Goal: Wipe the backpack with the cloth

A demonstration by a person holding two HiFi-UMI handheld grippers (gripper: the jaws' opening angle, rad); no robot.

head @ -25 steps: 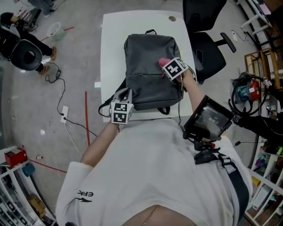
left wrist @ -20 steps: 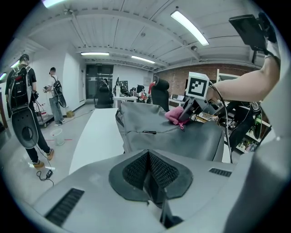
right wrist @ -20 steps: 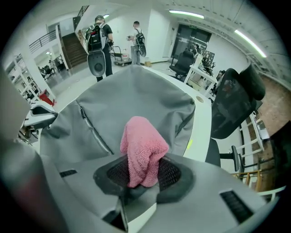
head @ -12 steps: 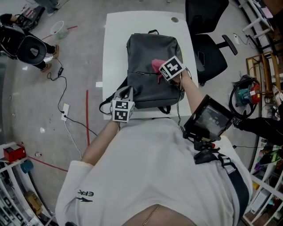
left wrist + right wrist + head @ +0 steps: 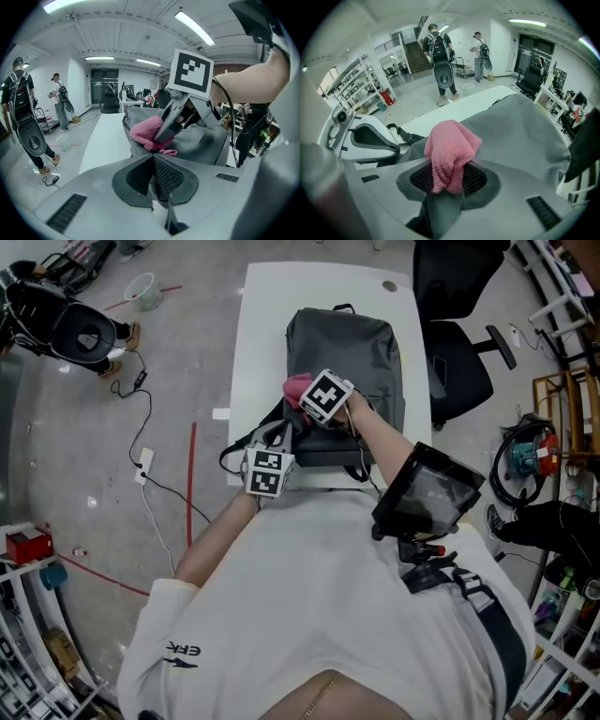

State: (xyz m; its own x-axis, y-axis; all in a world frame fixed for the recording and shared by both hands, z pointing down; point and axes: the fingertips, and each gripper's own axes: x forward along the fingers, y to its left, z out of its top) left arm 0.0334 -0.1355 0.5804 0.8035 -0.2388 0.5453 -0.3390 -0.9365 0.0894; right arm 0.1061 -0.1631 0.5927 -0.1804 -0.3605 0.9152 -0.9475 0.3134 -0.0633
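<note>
White table [image 5: 258, 334] margin, bare left of the backpack [image 5: 361, 343], shows only overhead; gripper views show the right gripper [image 5: 307, 401] clamping the pink cloth [image 5: 450, 150], the left gripper [image 5: 154, 168] pinching grey backpack fabric.

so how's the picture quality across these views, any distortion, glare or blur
Head view: even light, soft shadows, the backpack sharp. Left gripper view: strong fisheye bend, dark corners, ceiling strips blown out to white. Right gripper view: same fisheye bend and dark corners, the pink cloth crisp enough to show its weave.
</note>
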